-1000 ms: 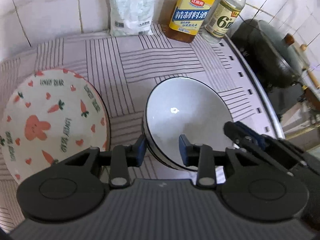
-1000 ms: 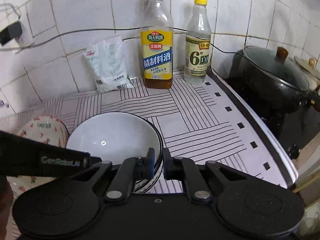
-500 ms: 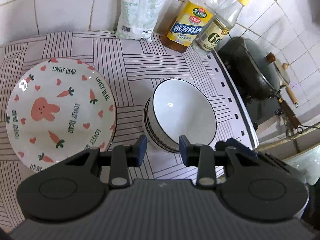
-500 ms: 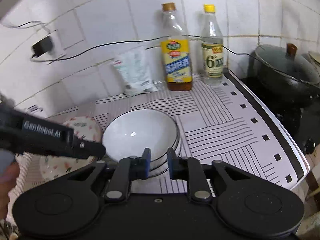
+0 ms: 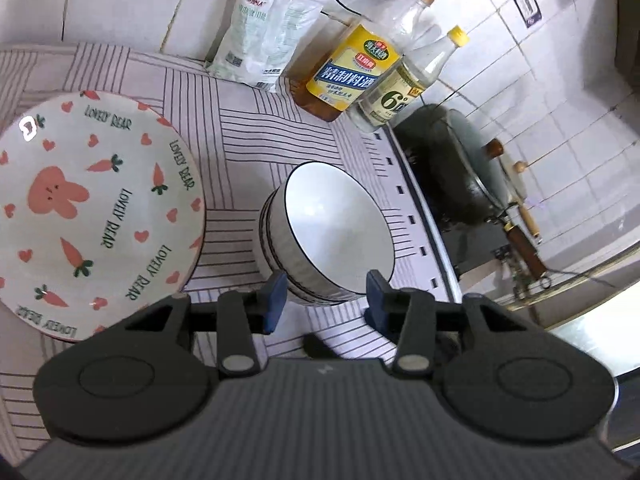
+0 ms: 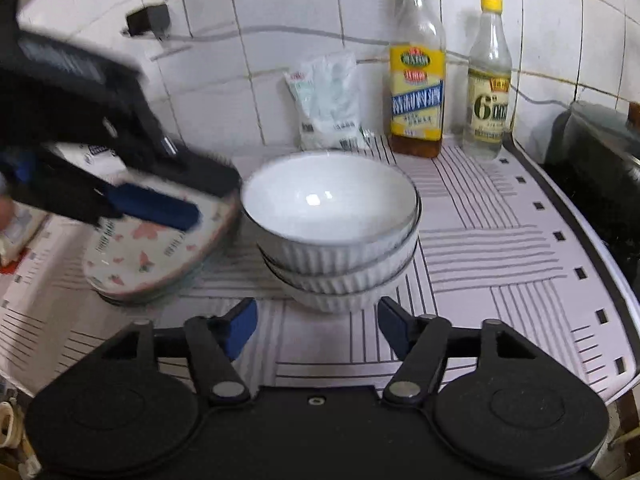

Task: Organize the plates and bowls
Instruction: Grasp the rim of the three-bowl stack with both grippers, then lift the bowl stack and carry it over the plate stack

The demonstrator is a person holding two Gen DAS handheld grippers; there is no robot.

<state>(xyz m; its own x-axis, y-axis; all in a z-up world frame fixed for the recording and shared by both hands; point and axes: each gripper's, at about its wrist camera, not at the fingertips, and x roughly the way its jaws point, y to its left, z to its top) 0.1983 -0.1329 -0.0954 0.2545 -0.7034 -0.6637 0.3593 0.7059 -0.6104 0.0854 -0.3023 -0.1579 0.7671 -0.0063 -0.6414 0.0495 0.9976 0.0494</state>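
Note:
Three white ribbed bowls (image 6: 332, 240) sit nested in one stack on the striped mat; the left wrist view shows the stack (image 5: 332, 232) from above. To its left lies a carrot-and-bunny plate (image 5: 92, 208), the top of a small stack of plates (image 6: 152, 264). My left gripper (image 5: 326, 304) hangs short of the bowls with its jaws opening and nothing pressed between them. In the right wrist view the left gripper (image 6: 208, 196) is a blur above the plates. My right gripper (image 6: 316, 330) is in front of the bowl stack, its jaws opening wide and empty.
A white bag (image 6: 328, 108) and two bottles (image 6: 416, 76) (image 6: 488, 84) line the tiled back wall. A lidded dark wok (image 5: 460, 168) sits on the stove to the right, past the mat's edge. A plug and cable (image 6: 148, 22) hang on the wall.
The right gripper went from shut at the bowl rim to wide open and dropped lower. The left gripper's jaws widened and it swung left, toward the plates.

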